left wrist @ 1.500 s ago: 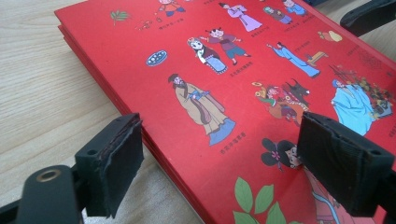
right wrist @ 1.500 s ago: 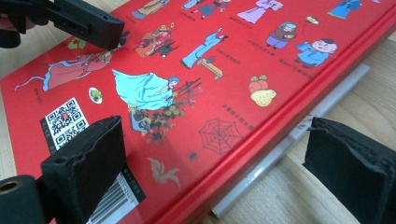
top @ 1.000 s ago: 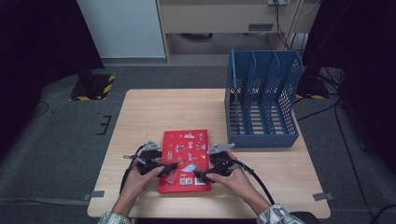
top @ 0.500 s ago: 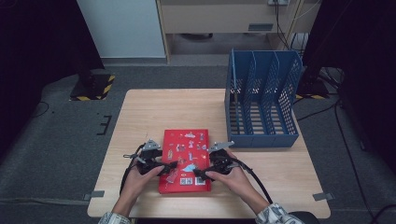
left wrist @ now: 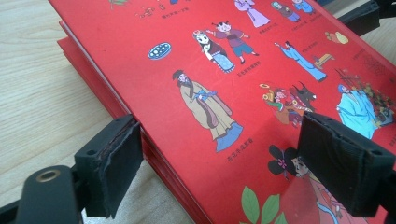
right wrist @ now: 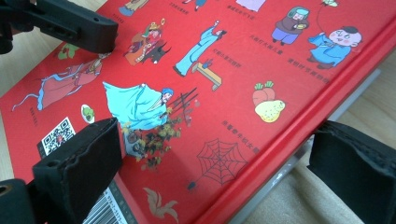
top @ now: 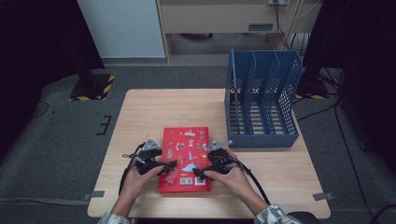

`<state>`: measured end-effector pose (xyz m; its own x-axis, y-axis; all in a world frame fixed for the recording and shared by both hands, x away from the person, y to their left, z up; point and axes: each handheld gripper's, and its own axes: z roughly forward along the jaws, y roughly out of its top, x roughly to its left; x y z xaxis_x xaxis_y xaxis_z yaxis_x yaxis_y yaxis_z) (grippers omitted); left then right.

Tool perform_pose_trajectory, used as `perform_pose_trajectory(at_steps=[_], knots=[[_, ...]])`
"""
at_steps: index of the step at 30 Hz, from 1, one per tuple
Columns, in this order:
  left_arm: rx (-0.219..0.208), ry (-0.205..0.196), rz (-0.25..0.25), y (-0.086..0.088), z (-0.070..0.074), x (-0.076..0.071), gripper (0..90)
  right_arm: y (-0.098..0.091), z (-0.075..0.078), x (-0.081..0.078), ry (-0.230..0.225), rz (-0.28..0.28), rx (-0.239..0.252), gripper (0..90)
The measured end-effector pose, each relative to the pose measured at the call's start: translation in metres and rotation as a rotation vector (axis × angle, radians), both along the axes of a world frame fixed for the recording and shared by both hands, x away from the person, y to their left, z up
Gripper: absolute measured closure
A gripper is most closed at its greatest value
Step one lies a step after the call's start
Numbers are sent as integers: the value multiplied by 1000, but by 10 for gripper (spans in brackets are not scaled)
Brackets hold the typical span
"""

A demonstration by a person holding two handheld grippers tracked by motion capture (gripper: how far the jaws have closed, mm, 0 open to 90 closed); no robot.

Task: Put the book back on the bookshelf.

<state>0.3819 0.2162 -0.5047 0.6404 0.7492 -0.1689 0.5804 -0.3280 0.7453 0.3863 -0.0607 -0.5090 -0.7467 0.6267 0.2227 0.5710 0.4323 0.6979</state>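
A red picture book (top: 185, 140) lies flat on the wooden table (top: 154, 107), near its front edge. My left gripper (top: 169, 166) reaches in at the book's left side. In the left gripper view the jaws (left wrist: 226, 161) have just been closing. One pad (left wrist: 114, 161) sits outside the book's (left wrist: 210, 70) edge and the other hangs over the cover, so the edge is between them without being pinched. My right gripper (top: 199, 173) is at the book's right side. Its jaws (right wrist: 215, 165) stand wide across the right edge of the book (right wrist: 224, 70).
A blue perforated file rack (top: 262, 102) with several slots stands on the table's far right. Bare table top stretches behind the book and to its left. A person's hands hold both grippers at the front edge, with cables trailing off.
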Motion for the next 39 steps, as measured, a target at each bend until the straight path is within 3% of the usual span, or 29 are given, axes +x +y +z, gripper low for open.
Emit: perform_pose_trajectory(at_steps=[6, 12, 18, 26, 39], knots=[[2, -10, -2, 3, 3, 1, 154, 4, 3, 3, 1, -23, 0, 48], [-4, -22, 1, 6, 6, 0, 173, 6, 8, 4, -37, -25, -5, 79], [24, -64, 3, 6, 13, 2, 191, 8, 12, 8, -50, -29, -13, 90], [43, -74, 0, 6, 17, 4, 200, 9, 17, 10, -75, -28, -35, 110], [38, -86, 0, 7, 20, 4, 236, 8, 18, 11, -65, -28, -32, 111]])
